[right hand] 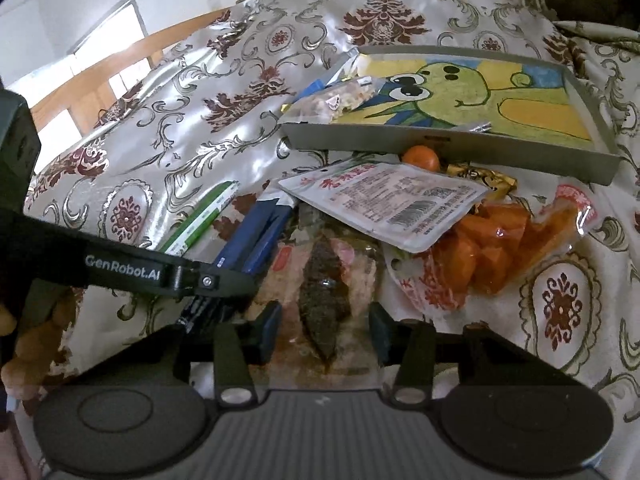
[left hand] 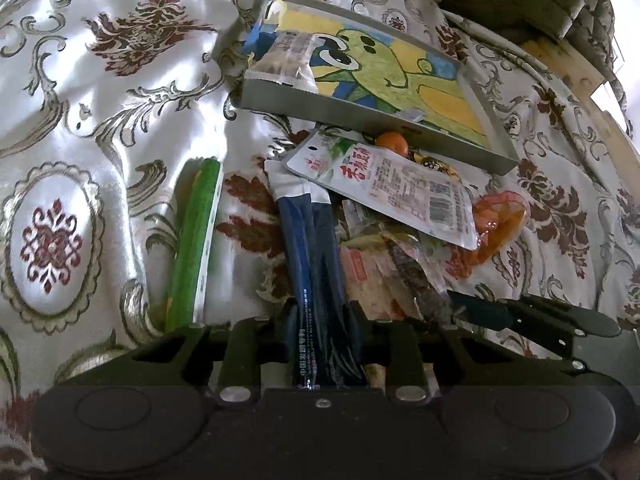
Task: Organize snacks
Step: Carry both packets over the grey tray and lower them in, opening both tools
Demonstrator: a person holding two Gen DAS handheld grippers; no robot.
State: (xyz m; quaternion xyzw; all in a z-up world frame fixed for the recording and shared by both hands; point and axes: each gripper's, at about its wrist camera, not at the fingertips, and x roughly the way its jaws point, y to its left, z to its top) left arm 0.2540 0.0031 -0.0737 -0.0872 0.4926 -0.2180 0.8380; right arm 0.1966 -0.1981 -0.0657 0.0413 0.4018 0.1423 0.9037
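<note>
The left gripper (left hand: 320, 316) has its jaws drawn in on the dark blue stick packets (left hand: 310, 248), which run up the centre of the left wrist view from the jaw gap to their white tips; the pads appear to press both flanks, so I read this as a pinch already made. The right gripper (right hand: 323, 330) stands spread around a clear pack holding a dark dried snack (right hand: 325, 300), low in the centre of its view, with gaps on both sides, so nothing is gripped.

The goal is the grey tray with the green cartoon lining (left hand: 360, 110) at upper centre, where one nut packet (left hand: 286, 58) already lies in its left corner.

To do this lift well, I would raise the blue packets straight before swinging, since the white barcoded pouch (left hand: 396, 190) overlaps their far ends and could be dragged. The satin tablecloth (left hand: 120, 120) looks slippery. Keep the two tools apart, as the left one crosses close in the right view. A green stick packet (left hand: 196, 240) lies loose to the left.
</note>
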